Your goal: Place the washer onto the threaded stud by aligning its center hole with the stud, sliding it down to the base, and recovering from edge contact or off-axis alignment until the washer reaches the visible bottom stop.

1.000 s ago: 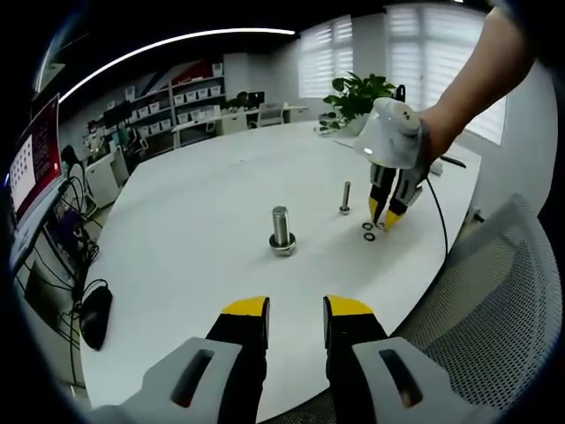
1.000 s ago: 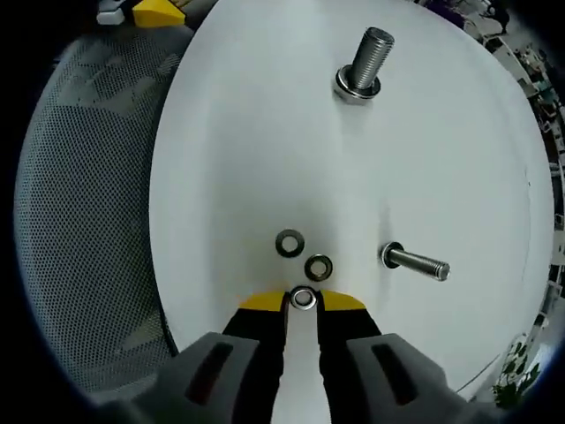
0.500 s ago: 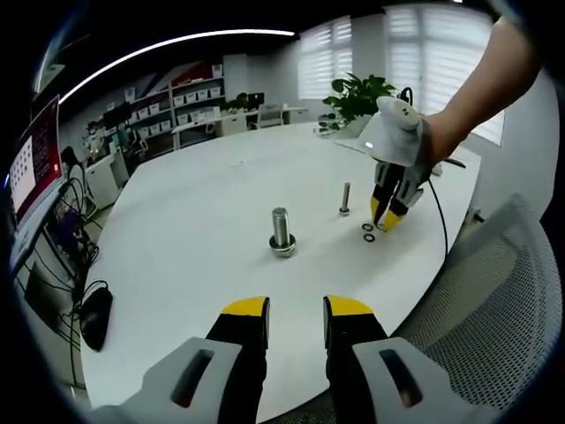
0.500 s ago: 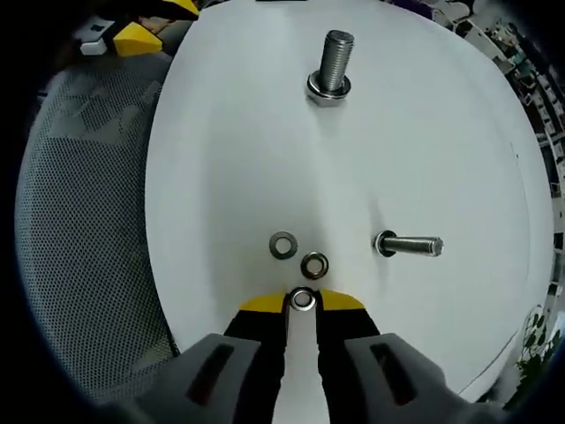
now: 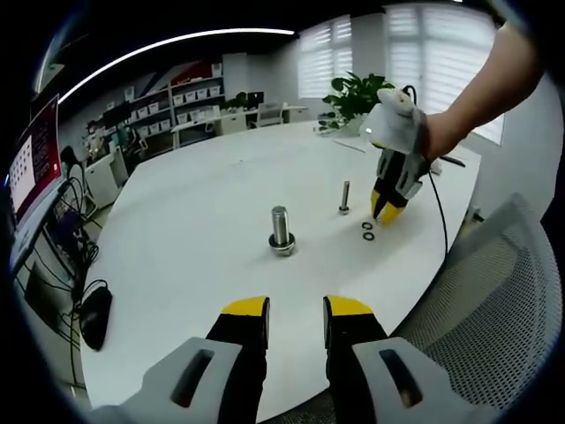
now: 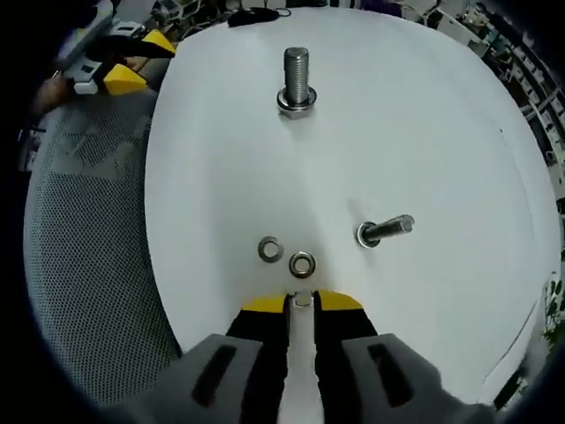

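Note:
A thin threaded stud (image 5: 344, 196) (image 6: 384, 231) stands upright on the white table (image 5: 194, 221) (image 6: 424, 124). Left of it in the left gripper view is a thicker bolt (image 5: 281, 230) (image 6: 296, 79) with a ring at its base. Two loose washers (image 5: 368, 231) (image 6: 271, 249) lie near the table edge. My right gripper (image 6: 303, 302) (image 5: 385, 210), held by a hand, is shut on a third small washer (image 6: 303, 301) and hovers just above the loose ones, beside the thin stud. My left gripper (image 5: 296, 309) (image 6: 124, 71) stands open and holds nothing, near the table's front edge.
A grey mesh chair (image 5: 494, 300) (image 6: 88, 265) sits against the table edge by both grippers. A black cable (image 5: 439, 221) trails off the table behind the right gripper. A potted plant (image 5: 357, 93) stands at the far end, and a black mouse (image 5: 94, 314) lies at the left.
My right gripper has risen from the table with the washer between its jaws, tilting toward the studs. The two loose washers stay put. The left gripper has not moved.

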Action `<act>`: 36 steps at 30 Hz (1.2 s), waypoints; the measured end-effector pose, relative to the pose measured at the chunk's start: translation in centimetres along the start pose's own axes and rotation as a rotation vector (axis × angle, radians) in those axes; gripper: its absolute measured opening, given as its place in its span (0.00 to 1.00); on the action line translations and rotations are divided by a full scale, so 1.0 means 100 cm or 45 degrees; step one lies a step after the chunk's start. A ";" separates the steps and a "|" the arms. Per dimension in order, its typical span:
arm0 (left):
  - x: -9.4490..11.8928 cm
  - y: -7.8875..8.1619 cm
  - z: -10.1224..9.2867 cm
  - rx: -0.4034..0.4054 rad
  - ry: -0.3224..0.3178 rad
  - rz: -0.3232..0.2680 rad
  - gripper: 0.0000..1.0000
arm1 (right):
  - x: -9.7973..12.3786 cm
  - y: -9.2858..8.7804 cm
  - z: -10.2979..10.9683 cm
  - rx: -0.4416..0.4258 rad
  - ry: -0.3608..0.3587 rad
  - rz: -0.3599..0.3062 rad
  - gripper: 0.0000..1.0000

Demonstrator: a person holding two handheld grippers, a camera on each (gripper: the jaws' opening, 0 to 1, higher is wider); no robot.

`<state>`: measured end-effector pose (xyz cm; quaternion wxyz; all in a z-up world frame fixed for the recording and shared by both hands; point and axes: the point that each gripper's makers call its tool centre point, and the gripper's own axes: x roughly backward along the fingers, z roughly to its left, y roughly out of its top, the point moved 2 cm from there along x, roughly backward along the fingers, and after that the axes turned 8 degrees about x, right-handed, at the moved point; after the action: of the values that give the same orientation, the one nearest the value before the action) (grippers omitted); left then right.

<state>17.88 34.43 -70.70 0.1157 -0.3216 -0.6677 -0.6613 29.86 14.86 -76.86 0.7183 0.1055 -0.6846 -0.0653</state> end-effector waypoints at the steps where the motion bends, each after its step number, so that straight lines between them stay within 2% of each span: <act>1: 0.000 0.000 0.000 0.000 0.001 0.001 0.22 | 0.002 0.002 -0.009 -0.019 -0.065 -0.016 0.02; 2: 0.001 0.000 0.000 -0.001 0.001 0.003 0.22 | 0.004 0.003 -0.010 -0.054 -0.065 -0.025 0.02; 5: 0.001 0.000 0.000 -0.001 0.001 -0.003 0.22 | 0.004 0.001 -0.016 -0.053 -0.078 -0.010 0.03; 7: 0.000 0.000 0.000 0.001 -0.001 0.000 0.22 | 0.005 0.003 -0.020 -0.047 -0.102 -0.055 0.03; 11: 0.000 0.001 0.000 0.000 0.001 -0.002 0.22 | 0.006 -0.002 -0.024 -0.078 -0.106 -0.057 0.03; 26: -0.002 -0.003 -0.001 -0.001 -0.009 0.019 0.22 | 0.001 -0.022 -0.010 -0.180 -0.102 -0.057 0.03; 36: -0.003 -0.005 -0.002 -0.002 -0.015 0.037 0.22 | 0.007 -0.042 -0.014 -0.273 -0.121 -0.095 0.04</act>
<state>17.80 34.23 -71.24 0.1211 -0.3352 -0.6633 -0.6581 31.46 10.76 -77.28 0.6894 0.0504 -0.7024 -0.1696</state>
